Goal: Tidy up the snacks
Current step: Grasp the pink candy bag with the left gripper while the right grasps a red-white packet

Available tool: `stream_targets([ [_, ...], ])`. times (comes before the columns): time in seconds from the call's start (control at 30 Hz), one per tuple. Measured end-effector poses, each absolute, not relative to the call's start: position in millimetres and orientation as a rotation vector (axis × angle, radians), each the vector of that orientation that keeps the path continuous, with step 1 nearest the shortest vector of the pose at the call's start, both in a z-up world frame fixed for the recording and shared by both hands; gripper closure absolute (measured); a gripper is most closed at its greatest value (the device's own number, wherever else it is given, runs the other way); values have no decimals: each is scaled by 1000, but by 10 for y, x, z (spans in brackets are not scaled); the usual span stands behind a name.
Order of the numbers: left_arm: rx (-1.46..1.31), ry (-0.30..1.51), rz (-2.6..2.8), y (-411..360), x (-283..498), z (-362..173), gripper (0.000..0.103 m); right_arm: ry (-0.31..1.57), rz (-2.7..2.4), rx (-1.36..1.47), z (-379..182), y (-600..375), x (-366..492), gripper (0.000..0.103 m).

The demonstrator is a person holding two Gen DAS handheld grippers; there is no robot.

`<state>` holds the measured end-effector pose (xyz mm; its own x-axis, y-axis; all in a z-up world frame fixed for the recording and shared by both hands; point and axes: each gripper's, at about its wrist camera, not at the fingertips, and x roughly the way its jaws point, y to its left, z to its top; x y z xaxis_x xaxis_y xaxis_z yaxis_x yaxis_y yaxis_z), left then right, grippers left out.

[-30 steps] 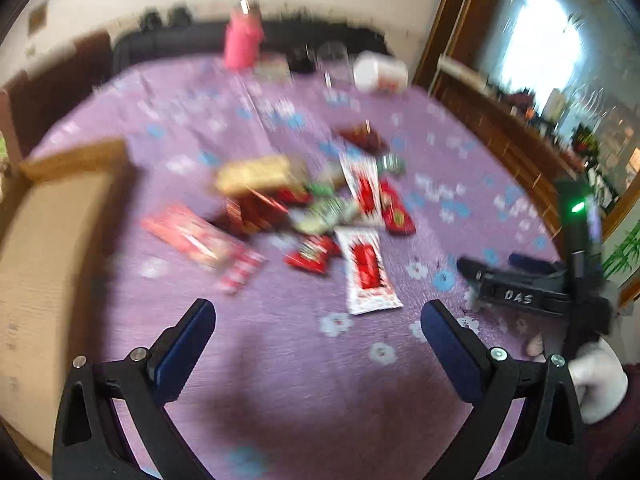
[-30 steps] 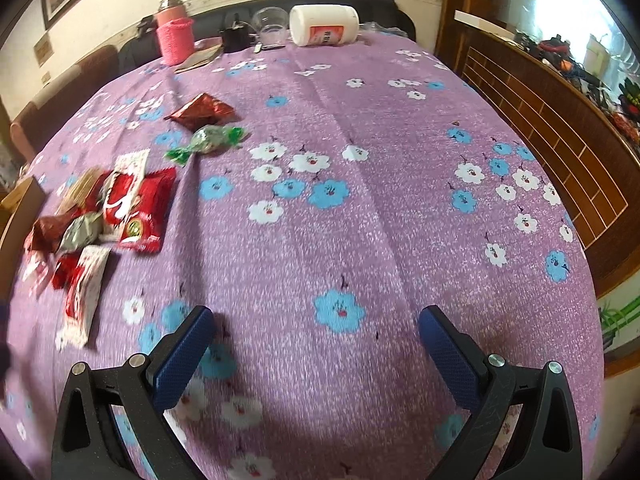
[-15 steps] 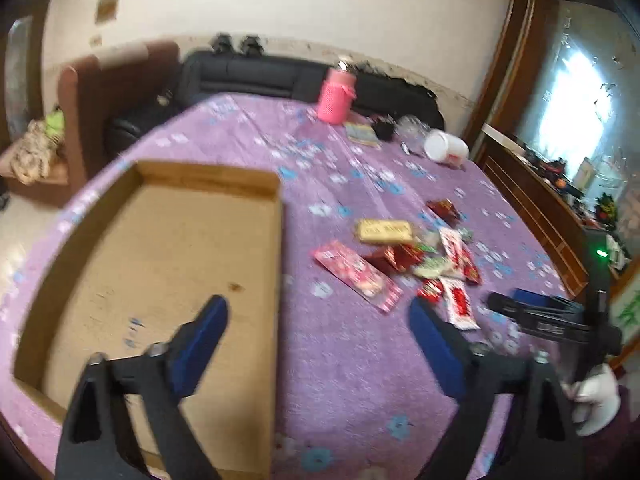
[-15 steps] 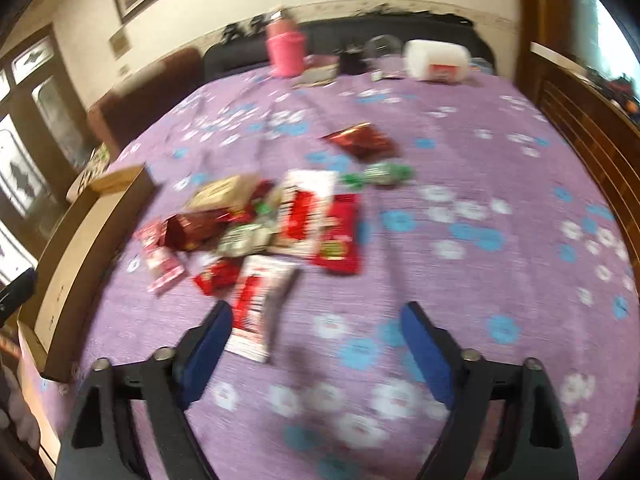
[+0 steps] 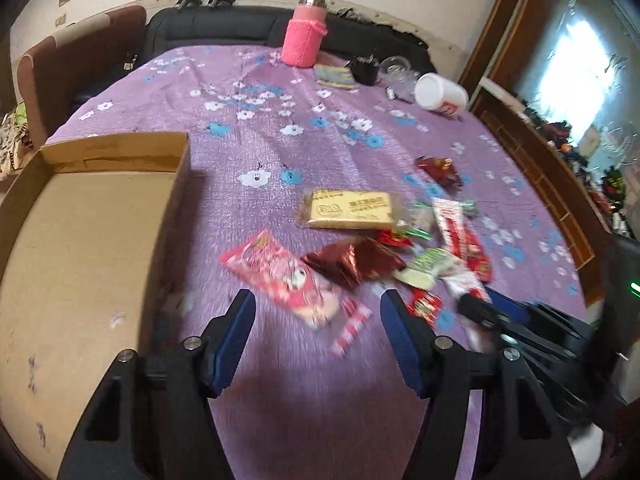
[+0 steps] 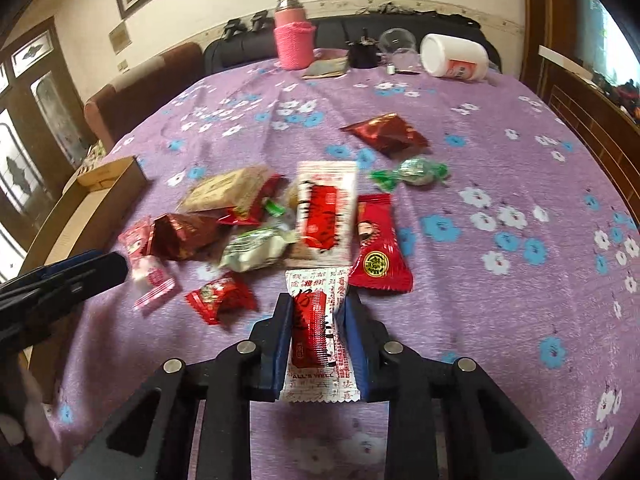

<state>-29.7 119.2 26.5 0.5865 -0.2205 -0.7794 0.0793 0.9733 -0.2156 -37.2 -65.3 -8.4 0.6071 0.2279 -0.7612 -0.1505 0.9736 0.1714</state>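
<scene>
Several snack packets lie in a loose pile on the purple flowered tablecloth (image 6: 500, 168). My right gripper (image 6: 316, 312) is shut on a white-and-red packet (image 6: 316, 332) at the pile's near edge. My left gripper (image 5: 316, 312) is open, just short of a pink packet (image 5: 280, 276). A dark red foil packet (image 5: 352, 260) and a tan biscuit pack (image 5: 348, 208) lie beyond it. The open cardboard box (image 5: 80, 232) sits to the left, with nothing in it; its corner shows in the right wrist view (image 6: 108, 176).
A pink-sleeved flask (image 6: 294, 36), a white jar on its side (image 6: 456, 56), a clear cup (image 6: 396, 42) and small dark items stand at the table's far edge. A wooden cabinet (image 5: 560, 184) runs along the right. A sofa (image 6: 132, 88) lies behind the table.
My right gripper has moved forward to the pile and shut on the white-and-red packet. My left gripper has swung right from over the box toward the pink packet.
</scene>
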Motion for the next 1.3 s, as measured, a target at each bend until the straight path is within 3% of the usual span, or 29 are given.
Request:
stream_targets([
  [0.23,-104,935,-107,1145,-58,84,46,888,248,119,-84,-669,-357,75],
  [0.3,-25,920,-80,1094,-67,77,73,888,254,132,-86,-686,-353,75],
  [0.37,-9,914,-98,1104,-93,85,81,888,257,142,-95,-703,-356,75],
  [0.8,-232,813,-193,1608,-743,483,81,785,301,271,204,-843,-631,79],
  [1.3,-298,744,139,3094,-1587,526,81,888,740,172,571,979,-1000,78],
])
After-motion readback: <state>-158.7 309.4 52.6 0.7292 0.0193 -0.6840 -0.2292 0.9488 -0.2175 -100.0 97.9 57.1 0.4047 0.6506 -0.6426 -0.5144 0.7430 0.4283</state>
